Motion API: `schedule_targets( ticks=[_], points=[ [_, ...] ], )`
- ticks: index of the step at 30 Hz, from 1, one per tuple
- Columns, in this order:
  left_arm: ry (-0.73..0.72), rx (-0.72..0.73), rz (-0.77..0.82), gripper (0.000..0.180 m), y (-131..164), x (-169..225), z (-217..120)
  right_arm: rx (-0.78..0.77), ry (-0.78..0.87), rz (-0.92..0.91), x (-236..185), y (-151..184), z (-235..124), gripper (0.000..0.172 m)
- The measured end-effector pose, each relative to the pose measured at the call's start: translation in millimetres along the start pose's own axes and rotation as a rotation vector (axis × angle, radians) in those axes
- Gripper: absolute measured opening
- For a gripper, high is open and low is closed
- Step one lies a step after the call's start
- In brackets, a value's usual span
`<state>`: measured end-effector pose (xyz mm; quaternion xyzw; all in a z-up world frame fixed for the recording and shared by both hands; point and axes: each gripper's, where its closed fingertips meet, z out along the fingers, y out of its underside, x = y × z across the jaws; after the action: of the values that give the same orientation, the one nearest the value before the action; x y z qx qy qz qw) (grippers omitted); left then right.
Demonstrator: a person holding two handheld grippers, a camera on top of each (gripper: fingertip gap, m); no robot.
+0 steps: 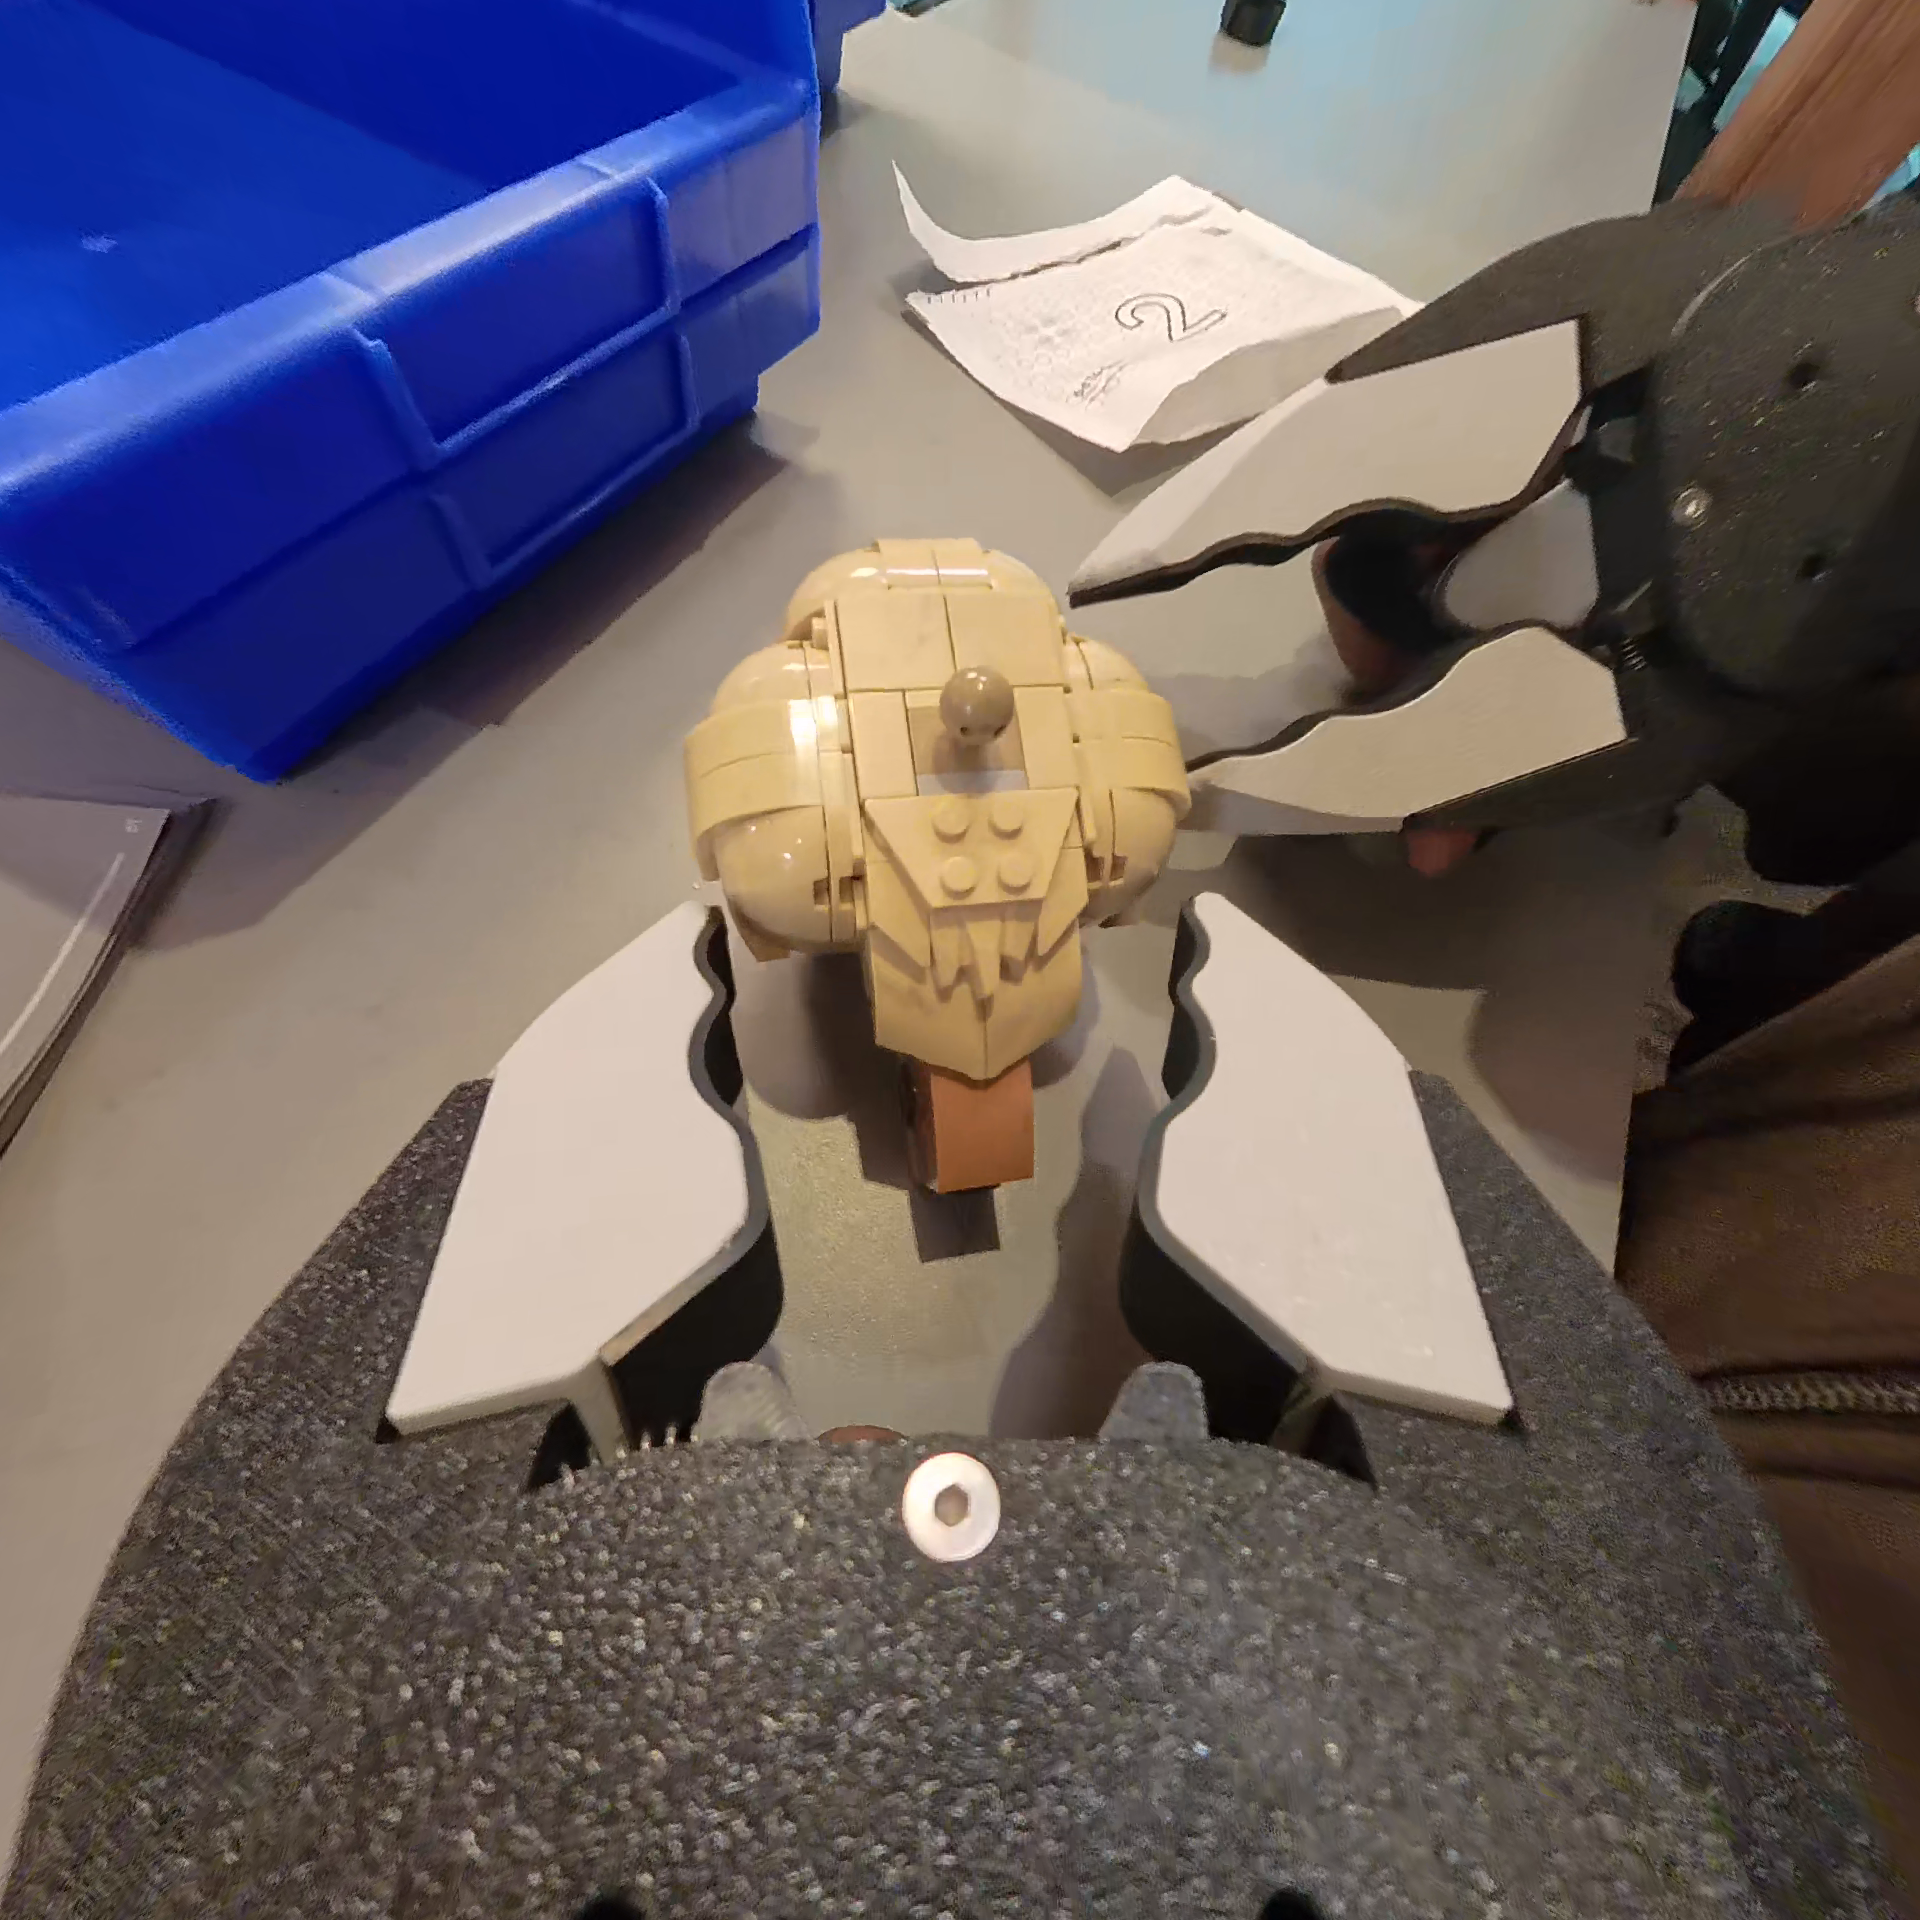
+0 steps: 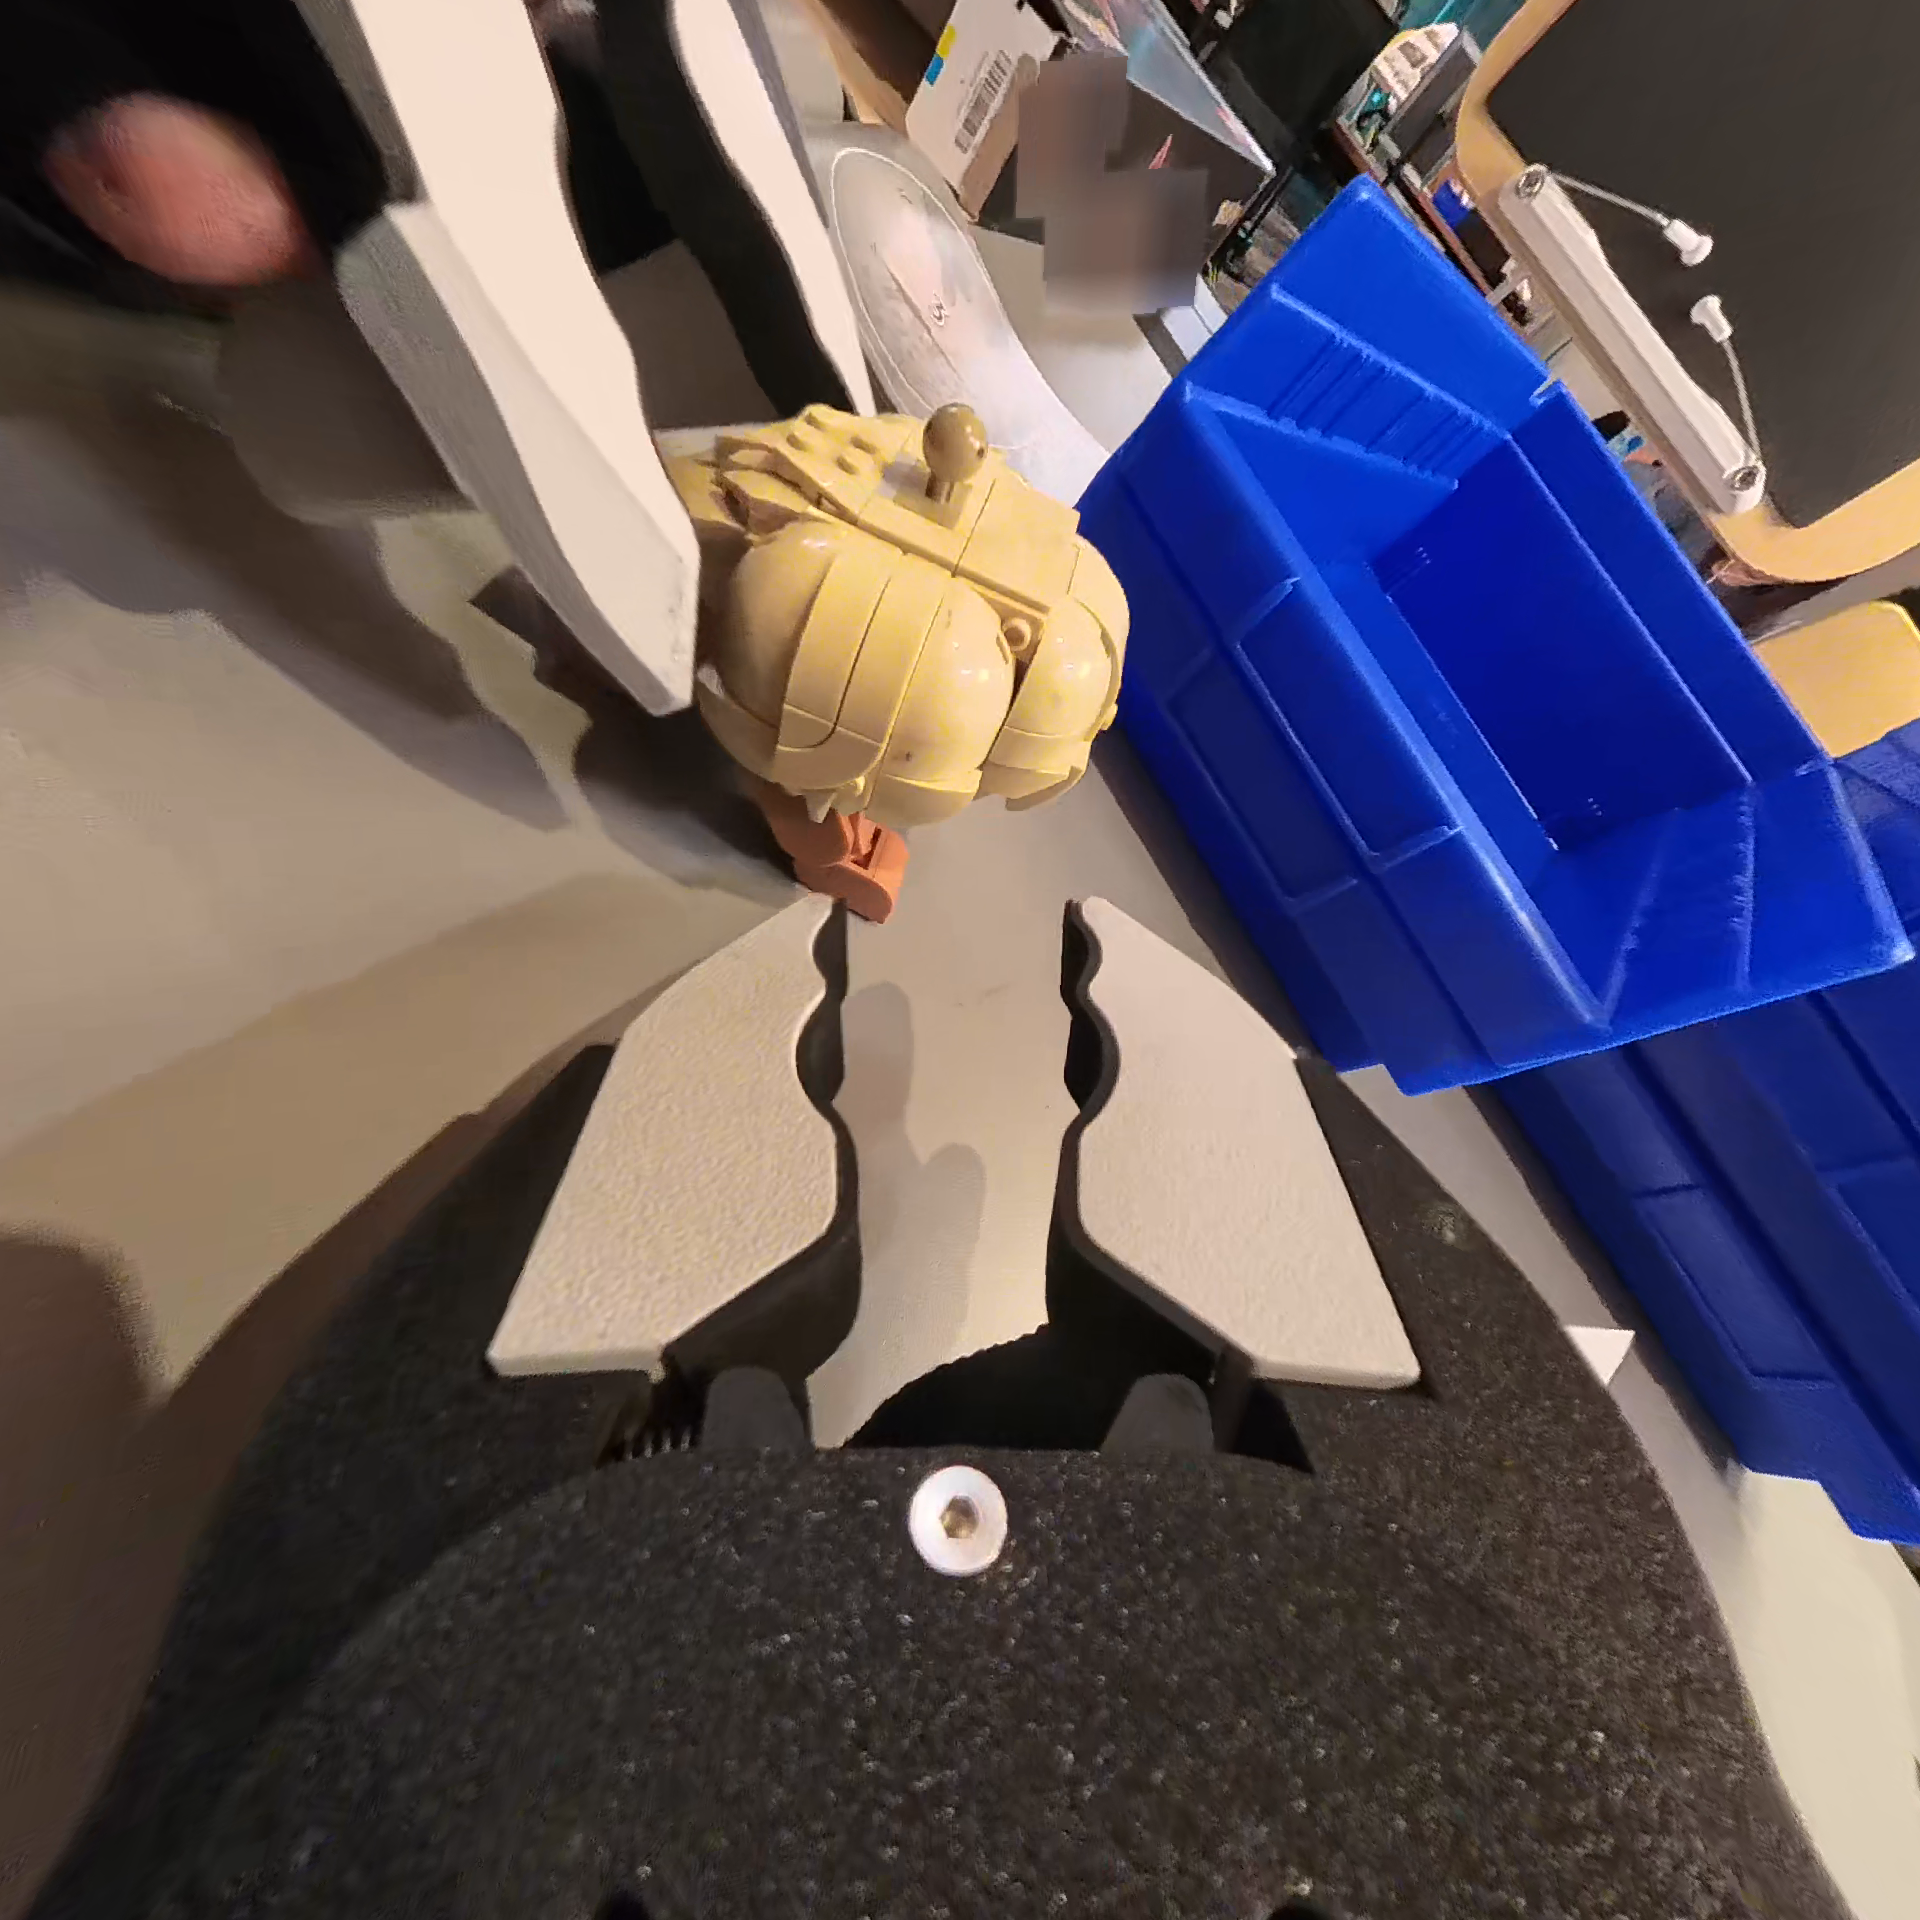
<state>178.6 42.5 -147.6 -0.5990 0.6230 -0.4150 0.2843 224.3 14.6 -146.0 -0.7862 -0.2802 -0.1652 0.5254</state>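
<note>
The tan brick-built model (image 1: 930, 790), rounded and topped with a small ball knob, stands on the grey table (image 1: 312, 1039) on a brown foot (image 2: 847, 868), just beside the blue bin (image 1: 395, 343); take the model as your landmark. Nothing is lifted or gripped: the model rests free on the table. Your left gripper (image 1: 951, 925) stands with its jaws well apart; the model's pointed front end and foot lie between its fingers (image 1: 623, 1122), with a visible gap on each side. Your right gripper (image 2: 951, 914) is also parted and bare, its tips close by the model's side and foot, with one tip seemingly at the model's edge. A white paper sheet (image 1: 1132, 312) lies beyond the model, a dark booklet (image 1: 73, 935) off to its left.
</note>
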Motion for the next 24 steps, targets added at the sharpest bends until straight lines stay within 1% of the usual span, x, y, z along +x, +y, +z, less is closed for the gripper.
schedule_targets(
  ticks=[3, 5, 8, 10, 14, 16, 18, 21, 24],
  points=[
    [0.0, 0.042, -0.018, 0.081, -1.8, 4.3, -6.4, -0.046, -0.04, -0.012, -5.7, 3.7, 4.1, 0.046],
    [-0.01, 0.059, -0.016, 0.081, -1.5, 6.7, -11.3, -0.05, -0.083, 0.007, -11.2, 0.4, 6.7, 0.047],
    [-0.037, 0.062, -0.004, 0.081, 1.9, 6.9, -18.9, -0.054, -0.153, 0.041, -19.8, -6.0, 12.7, 0.056],
    [-0.067, 0.056, 0.03, 0.081, 5.2, 4.2, -24.9, -0.062, -0.148, 0.041, -20.1, -8.9, 18.5, 0.056],
    [-0.105, 0.084, 0.048, 0.081, 6.2, -4.4, -38.1, -0.082, -0.098, -0.022, -20.0, -17.7, 28.6, 0.045],
    [-0.1, 0.095, 0.025, 0.081, 6.9, -9.5, -40.5, -0.056, -0.107, -0.053, -24.2, -26.6, 32.5, 0.036],
    [-0.085, 0.091, 0.012, 0.081, 6.4, -12.8, -41.0, -0.027, -0.131, -0.077, -29.6, -35.7, 37.1, 0.031],
    [-0.111, 0.037, 0.034, 0.088, 3.9, -24.1, -42.0, -0.01, -0.154, -0.119, -34.1, -43.7, 46.0, 0.029],
    [-0.143, -0.037, 0.09, 0.087, 0.3, -40.6, -45.1, 0.026, -0.191, -0.166, -37.4, -54.5, 52.4, 0.02]
  ],
)
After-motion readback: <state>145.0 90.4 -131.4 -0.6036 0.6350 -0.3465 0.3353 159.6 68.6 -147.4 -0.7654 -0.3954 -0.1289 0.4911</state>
